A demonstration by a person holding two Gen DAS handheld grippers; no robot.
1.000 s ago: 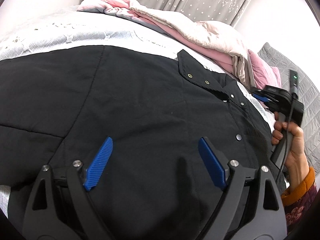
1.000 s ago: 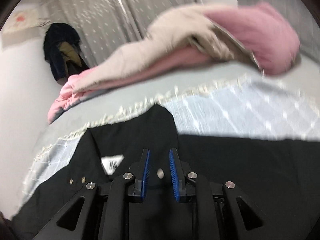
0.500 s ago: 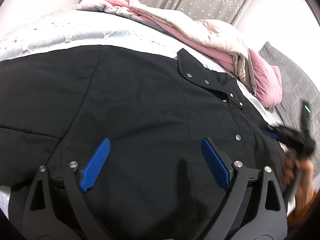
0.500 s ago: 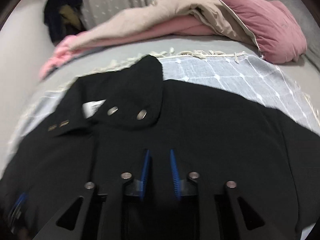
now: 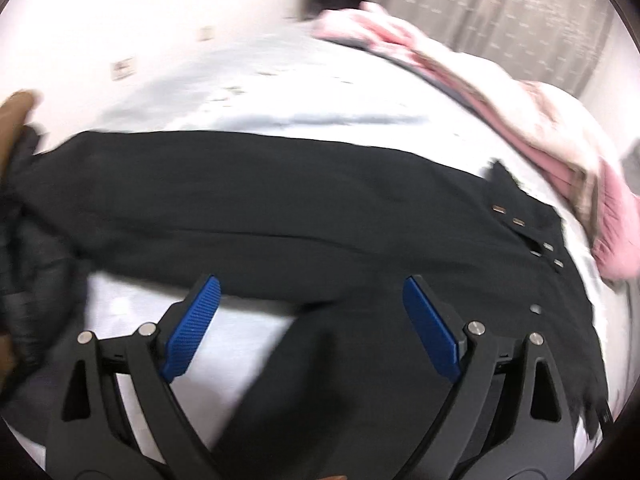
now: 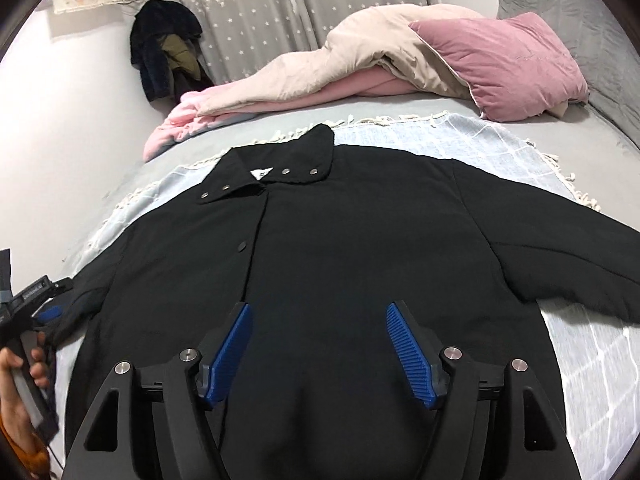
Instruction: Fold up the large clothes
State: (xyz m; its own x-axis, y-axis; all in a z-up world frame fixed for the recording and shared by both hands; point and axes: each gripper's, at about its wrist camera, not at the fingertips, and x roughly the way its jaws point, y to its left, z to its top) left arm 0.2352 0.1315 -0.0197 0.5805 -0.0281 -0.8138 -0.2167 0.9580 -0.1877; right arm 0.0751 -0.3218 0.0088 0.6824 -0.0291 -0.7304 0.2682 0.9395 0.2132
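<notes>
A: Item: coat (image 6: 340, 264). Location?
B: Flat mid-bed (image 6: 400, 106), sleeves spread. No fold done; all left.
A: Tools?
B: Left tool (image 5: 312, 320) wide, empty. Right tool (image 6: 320, 344) opening, nothing gripped.

Left view motion-blurred, jacket (image 6: 340, 240) sleeve cut off (right edge)

No legible text; white label (image 6: 262, 173) inside black jacket (image 6: 340, 248) collar unreadable.
</notes>
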